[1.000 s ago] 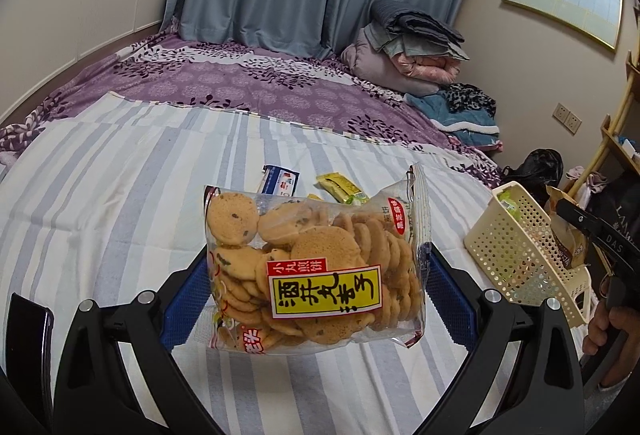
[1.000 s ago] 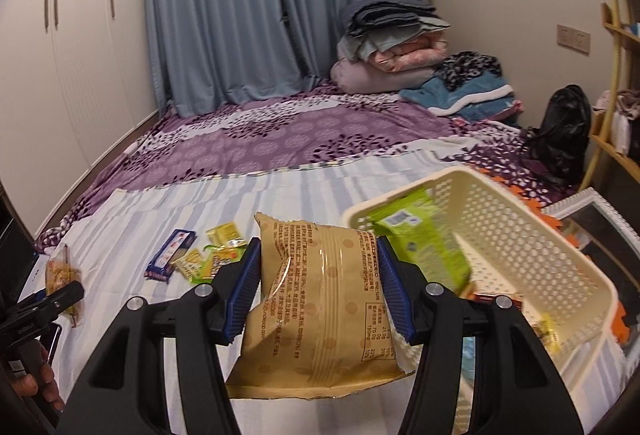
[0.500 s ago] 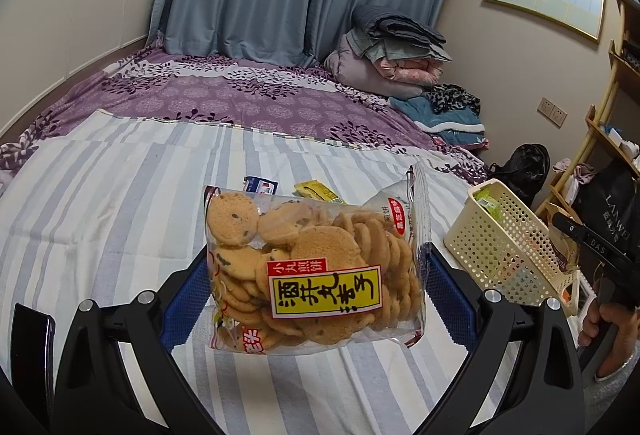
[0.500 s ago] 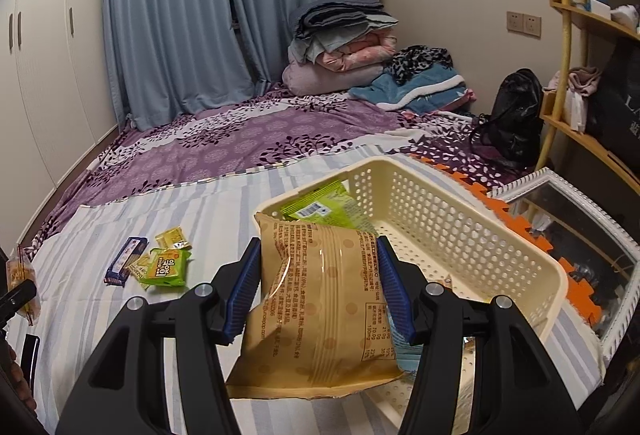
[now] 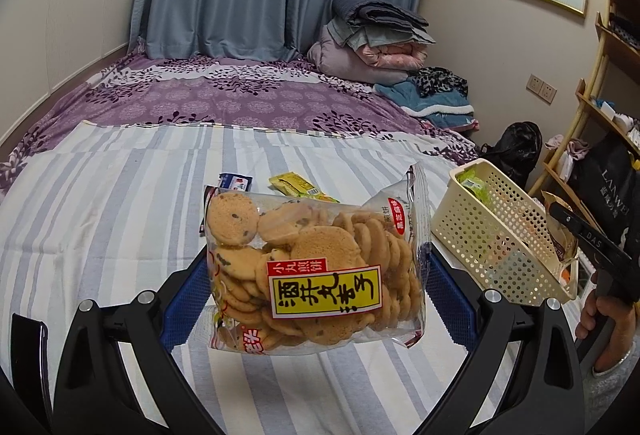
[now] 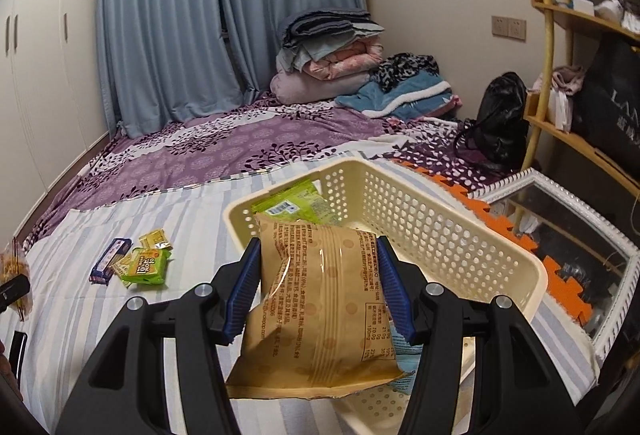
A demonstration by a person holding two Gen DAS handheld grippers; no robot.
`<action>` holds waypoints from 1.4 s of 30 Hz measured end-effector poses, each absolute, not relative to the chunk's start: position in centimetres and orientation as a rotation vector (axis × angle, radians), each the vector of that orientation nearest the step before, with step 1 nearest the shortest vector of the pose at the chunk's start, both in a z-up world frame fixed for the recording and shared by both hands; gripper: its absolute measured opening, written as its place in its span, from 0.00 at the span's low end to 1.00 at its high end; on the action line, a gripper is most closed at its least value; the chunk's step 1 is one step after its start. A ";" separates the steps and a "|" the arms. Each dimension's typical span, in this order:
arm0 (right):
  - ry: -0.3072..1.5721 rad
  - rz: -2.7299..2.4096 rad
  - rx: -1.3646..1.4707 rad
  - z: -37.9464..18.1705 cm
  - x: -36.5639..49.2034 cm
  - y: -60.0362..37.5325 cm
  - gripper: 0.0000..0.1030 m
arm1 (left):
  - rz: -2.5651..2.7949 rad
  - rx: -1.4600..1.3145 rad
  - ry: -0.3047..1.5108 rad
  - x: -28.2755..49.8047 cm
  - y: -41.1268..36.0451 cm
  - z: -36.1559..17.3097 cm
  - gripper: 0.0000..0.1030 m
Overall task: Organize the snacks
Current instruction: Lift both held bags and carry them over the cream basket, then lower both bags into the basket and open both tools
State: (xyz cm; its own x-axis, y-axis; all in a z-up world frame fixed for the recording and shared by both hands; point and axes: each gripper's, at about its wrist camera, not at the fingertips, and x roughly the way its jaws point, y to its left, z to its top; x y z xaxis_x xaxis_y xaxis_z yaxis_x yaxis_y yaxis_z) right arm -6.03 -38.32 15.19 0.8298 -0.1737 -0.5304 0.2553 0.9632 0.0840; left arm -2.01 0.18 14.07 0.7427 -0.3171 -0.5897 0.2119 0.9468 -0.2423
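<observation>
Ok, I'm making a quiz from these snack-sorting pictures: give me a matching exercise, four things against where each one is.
Things:
1. cookie bag
2. tan snack bag
3. green snack packet
4. blue bar wrapper

Places:
a. lying on the striped sheet
b. inside the cream basket
c. between the left gripper's jaws
d. between the right gripper's jaws

Pairs: 1-c, 2-d, 3-b, 4-a
</observation>
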 end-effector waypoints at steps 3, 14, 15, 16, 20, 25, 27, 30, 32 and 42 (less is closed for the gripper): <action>0.553 -0.251 0.184 14.7 -6.0 -39.7 0.63 | -0.297 -0.150 0.681 -1.8 -0.5 14.0 0.96; 0.534 -0.262 0.245 13.8 -7.0 -41.8 0.80 | -0.330 -0.083 0.694 -1.3 -4.1 14.2 0.96; 0.533 -0.259 0.248 13.7 -7.1 -41.8 0.80 | -0.332 -0.075 0.693 -1.2 -4.6 14.3 0.96; 0.531 -0.255 0.251 13.6 -7.1 -41.9 0.80 | -0.334 -0.069 0.693 -1.2 -4.9 14.3 0.96; 0.523 -0.248 0.255 13.3 -7.4 -42.2 0.81 | -0.344 -0.043 0.693 -0.9 -6.3 14.6 0.96; 0.519 -0.232 0.270 12.8 -7.8 -42.8 0.81 | -0.368 0.000 0.690 -0.7 -9.0 15.0 0.96; 0.518 -0.229 0.276 12.6 -7.9 -43.1 0.82 | -0.383 0.017 0.688 -0.5 -10.3 15.2 0.96; 0.518 -0.231 0.282 12.4 -8.1 -43.7 0.83 | -0.408 0.043 0.680 -0.2 -12.3 15.7 0.96; 0.515 -0.236 0.290 12.3 -8.3 -44.1 0.88 | -0.426 0.061 0.676 -0.1 -13.6 15.9 0.96; 0.515 -0.266 0.321 12.1 -9.0 -46.6 0.89 | -0.540 0.139 0.655 0.2 -21.4 16.8 0.96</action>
